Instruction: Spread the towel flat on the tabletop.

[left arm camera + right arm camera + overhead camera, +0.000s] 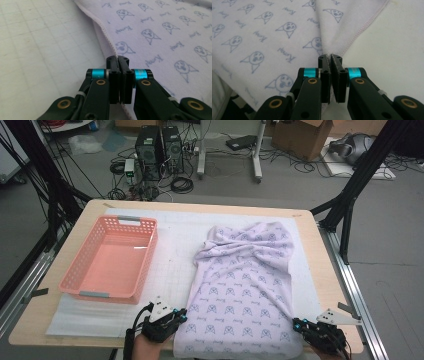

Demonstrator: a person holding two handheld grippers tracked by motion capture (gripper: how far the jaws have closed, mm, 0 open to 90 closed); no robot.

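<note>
We have both near corners of the printed cloth [240, 285] in hand: the left tongs [178, 316] are clamped on its near-left hem, and the right tongs [298, 324] are pinched on its near-right corner, with fabric caught between each pair of jaws. That looks like the grasp for a fold, so we judge the work as barely begun: no fold is made yet, the far end is bunched and wrinkled, and the pink basket [80, 270] to the left holds nothing. The cloth lies on the white mat of the surface [60, 250], right of centre, its long axis running from us toward the far edge.
</note>
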